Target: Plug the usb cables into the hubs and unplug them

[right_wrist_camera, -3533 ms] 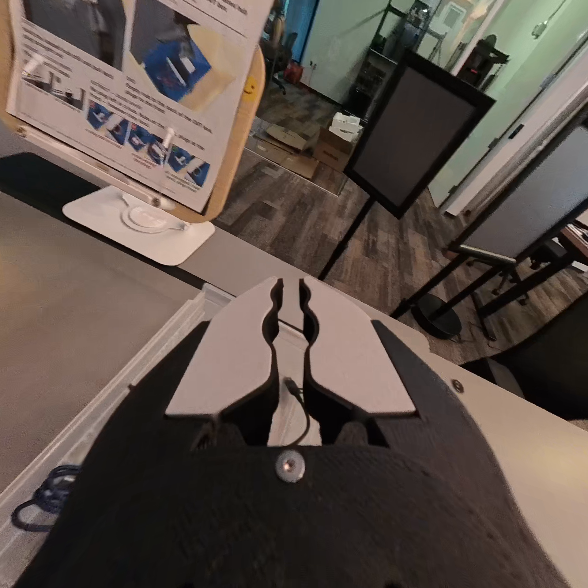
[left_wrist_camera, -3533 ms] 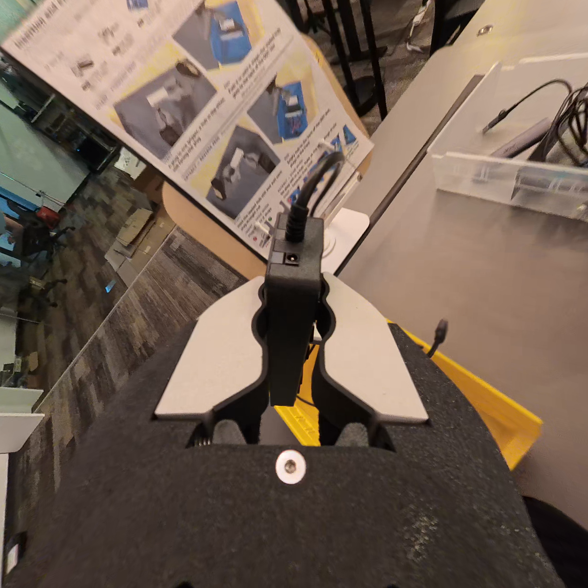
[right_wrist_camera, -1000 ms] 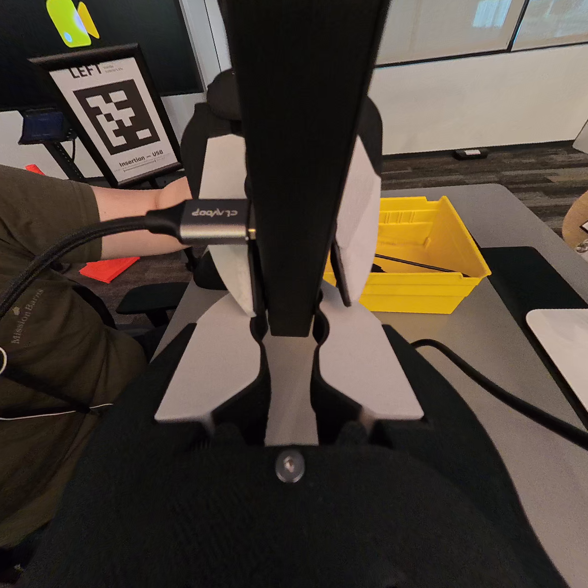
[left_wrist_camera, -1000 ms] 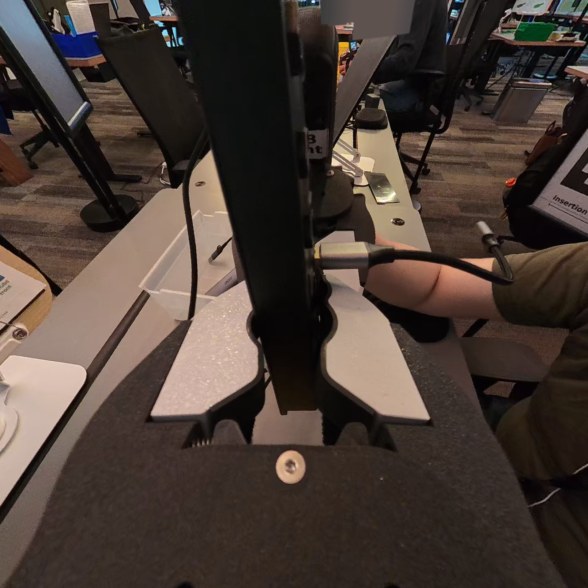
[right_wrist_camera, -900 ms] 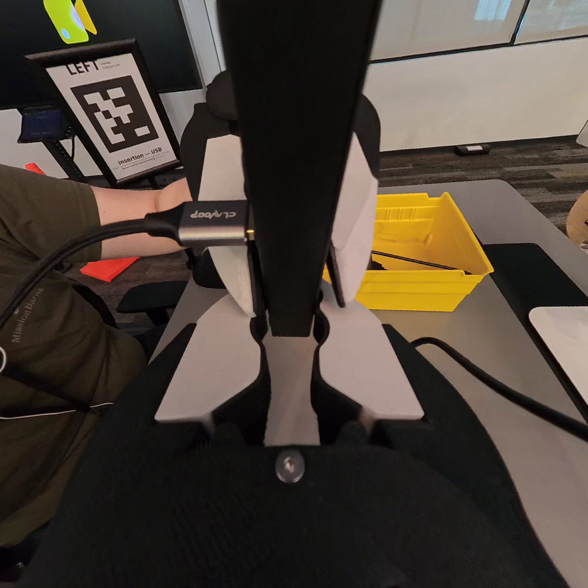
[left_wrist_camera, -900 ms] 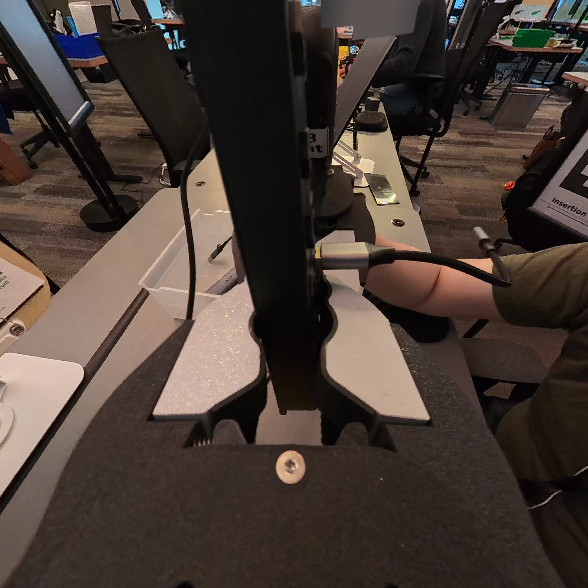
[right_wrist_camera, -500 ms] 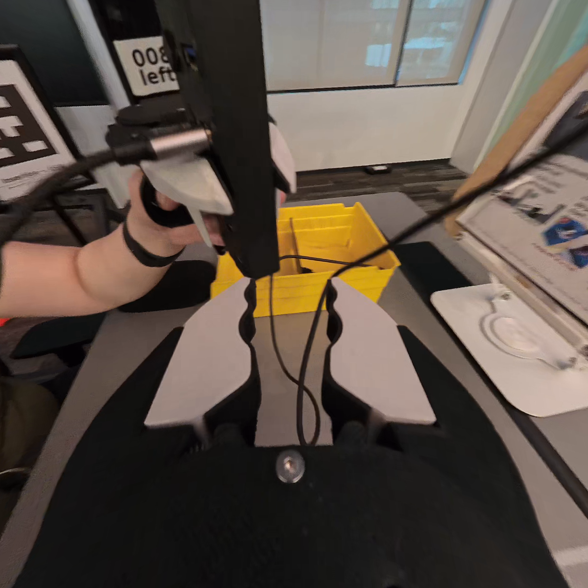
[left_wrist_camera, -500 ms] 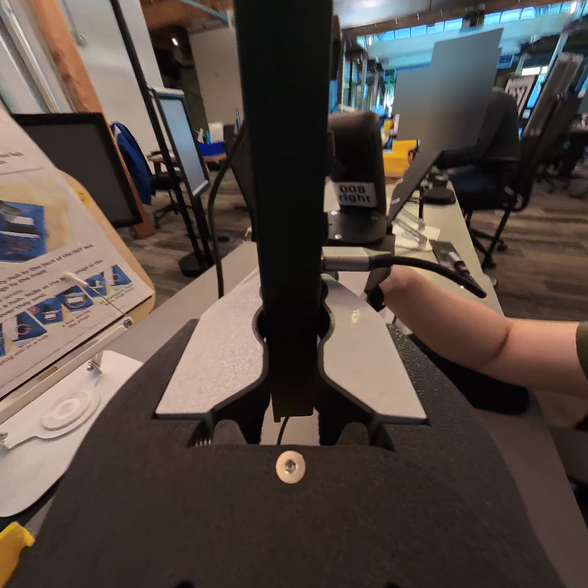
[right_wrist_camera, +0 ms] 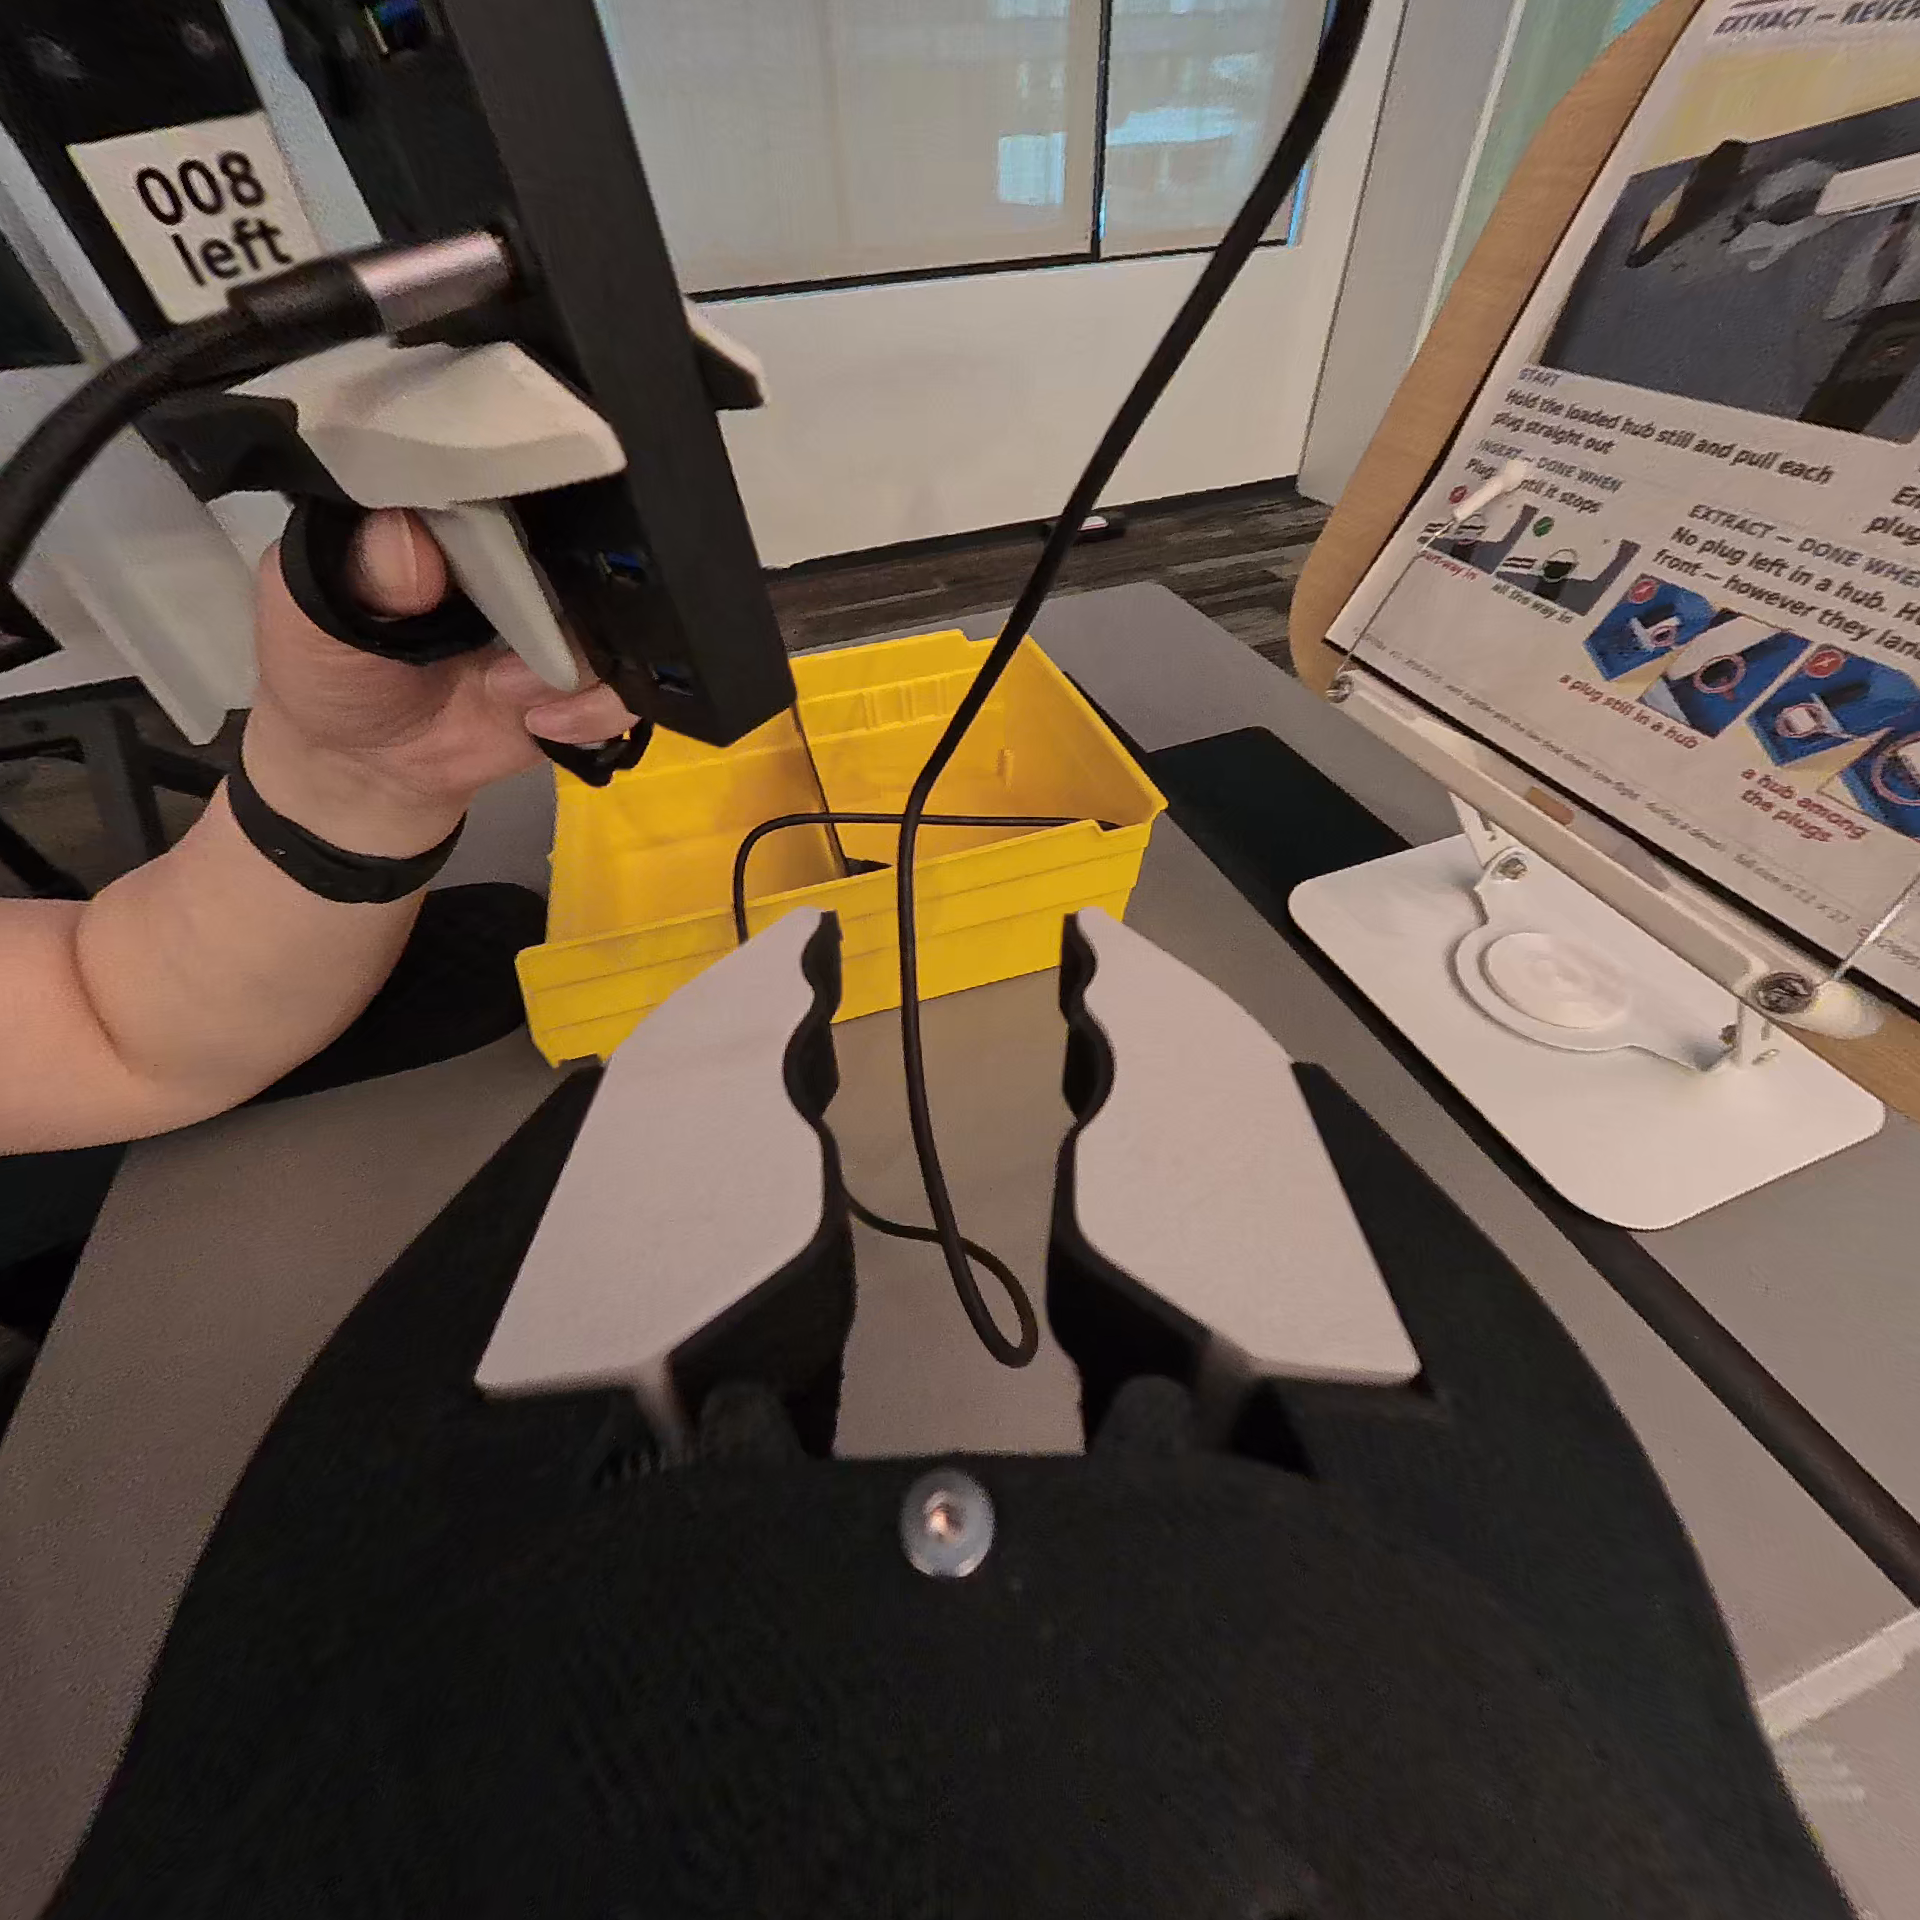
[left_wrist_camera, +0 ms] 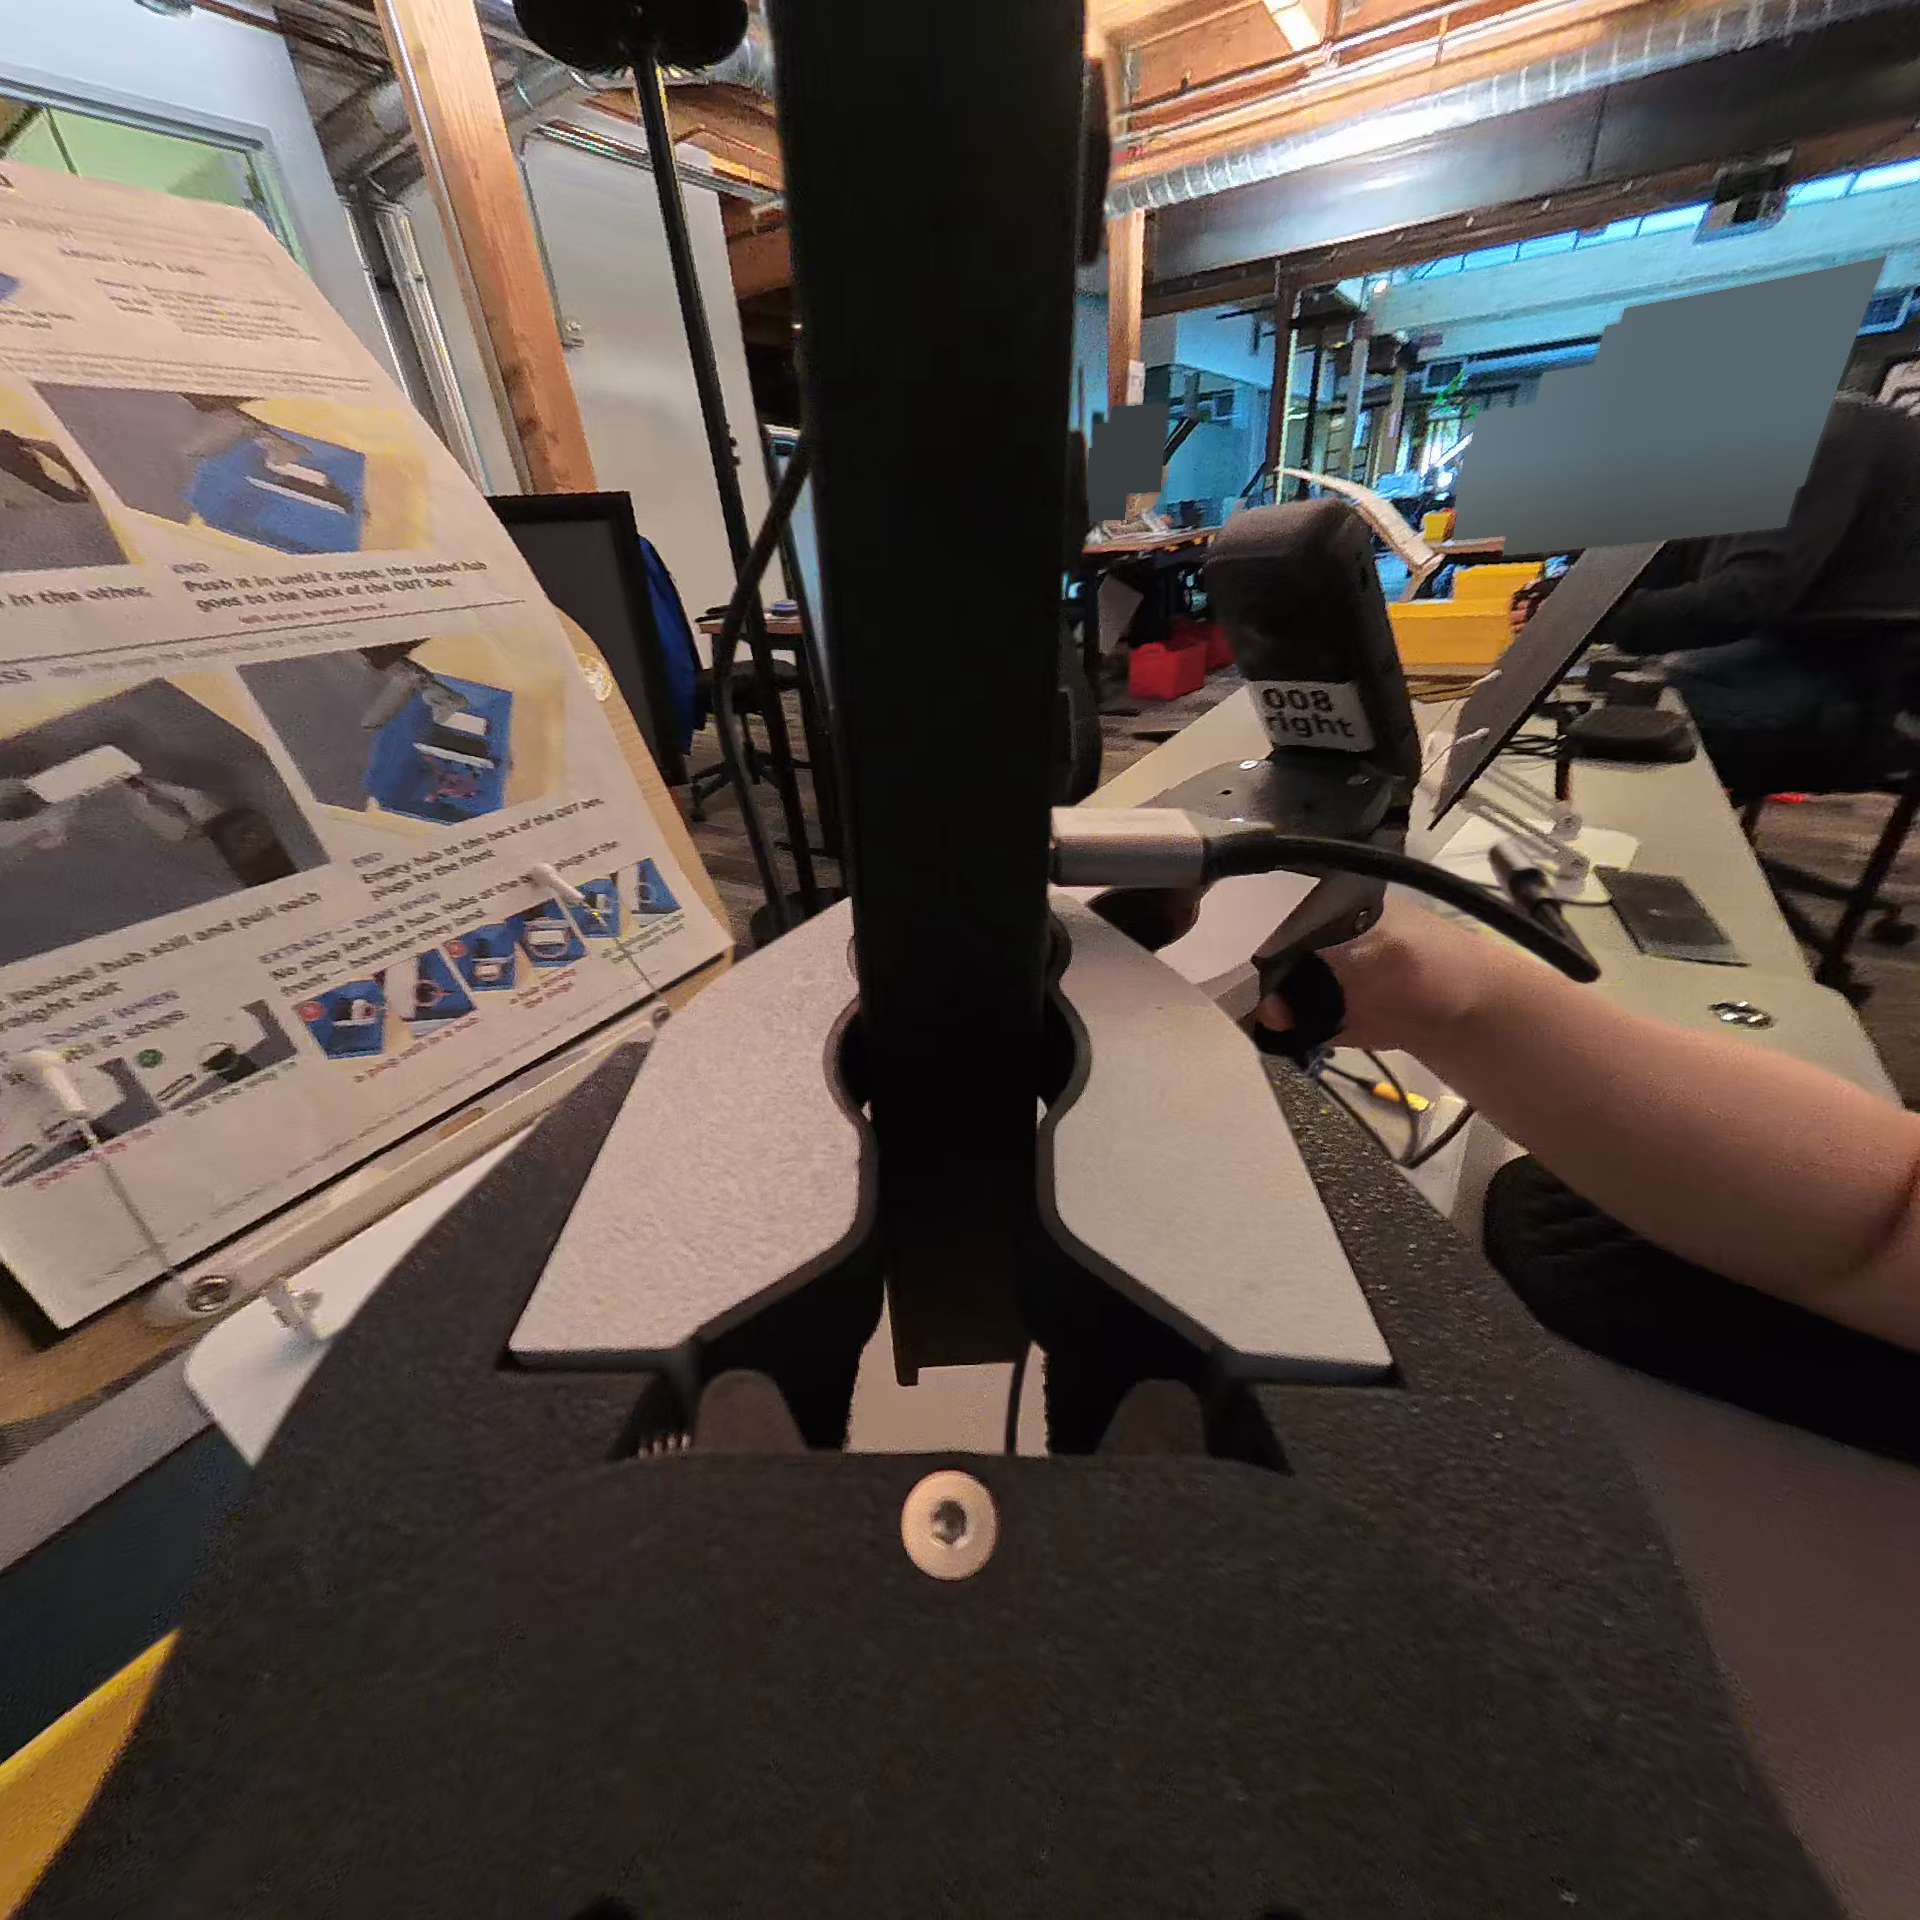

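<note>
Right gripper [right_wrist_camera: 940, 1049] has let go of the hub [left_wrist_camera: 940, 582] and backed off since a second ago; its fingers stand spread, empty. Hub stays upright, frame centre, clamped in my left gripper [left_wrist_camera: 951, 1049]. Silver plug [left_wrist_camera: 1127, 847] seated. Next, likely: square up and pull it straight out.

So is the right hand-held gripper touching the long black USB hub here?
Apart. The right wrist view shows the right hand-held gripper open, below the long black USB hub.

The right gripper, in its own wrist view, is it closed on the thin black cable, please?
No, the right gripper is open, and the thin black cable hangs loose in the gap between its grey fingers.
</note>
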`<state>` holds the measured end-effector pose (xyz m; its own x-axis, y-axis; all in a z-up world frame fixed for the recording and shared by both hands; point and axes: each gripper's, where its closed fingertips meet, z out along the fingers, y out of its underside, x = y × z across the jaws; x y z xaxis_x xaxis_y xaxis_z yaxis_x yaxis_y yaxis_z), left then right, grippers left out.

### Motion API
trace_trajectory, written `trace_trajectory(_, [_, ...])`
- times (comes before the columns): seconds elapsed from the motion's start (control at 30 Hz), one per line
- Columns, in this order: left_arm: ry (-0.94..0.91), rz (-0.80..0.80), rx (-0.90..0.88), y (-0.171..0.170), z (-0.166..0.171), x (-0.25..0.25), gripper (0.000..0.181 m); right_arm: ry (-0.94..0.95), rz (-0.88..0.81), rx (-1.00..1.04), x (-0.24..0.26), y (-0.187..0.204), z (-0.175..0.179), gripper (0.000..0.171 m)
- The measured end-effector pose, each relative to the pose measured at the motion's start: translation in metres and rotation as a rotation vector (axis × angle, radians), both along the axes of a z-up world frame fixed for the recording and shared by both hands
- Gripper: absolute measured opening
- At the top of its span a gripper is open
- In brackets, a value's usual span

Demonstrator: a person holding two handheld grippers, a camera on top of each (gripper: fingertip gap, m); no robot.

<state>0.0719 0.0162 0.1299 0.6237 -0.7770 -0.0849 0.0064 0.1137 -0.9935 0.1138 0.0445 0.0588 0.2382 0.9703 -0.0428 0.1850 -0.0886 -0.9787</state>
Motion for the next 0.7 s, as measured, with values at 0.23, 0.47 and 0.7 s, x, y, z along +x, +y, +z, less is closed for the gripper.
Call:
trace_trajectory(0.23, [0.089, 0.157, 0.123, 0.006, 0.002, -0.012, 0.026, 0.016, -0.258, 0.129, 0.040, 0.031, 0.027, 0.040])
trace_trajectory(0.47, [0.069, 0.232, 0.142, 0.013, 0.002, -0.020, 0.026, 0.166, -0.591, 0.287, 0.115, 0.034, 0.095, 0.040])
trace_trajectory(0.7, [0.027, 0.261, 0.046, 0.030, -0.019, -0.012, 0.026, 0.246, -0.539, 0.599, 0.064, -0.056, 0.139, 0.040])
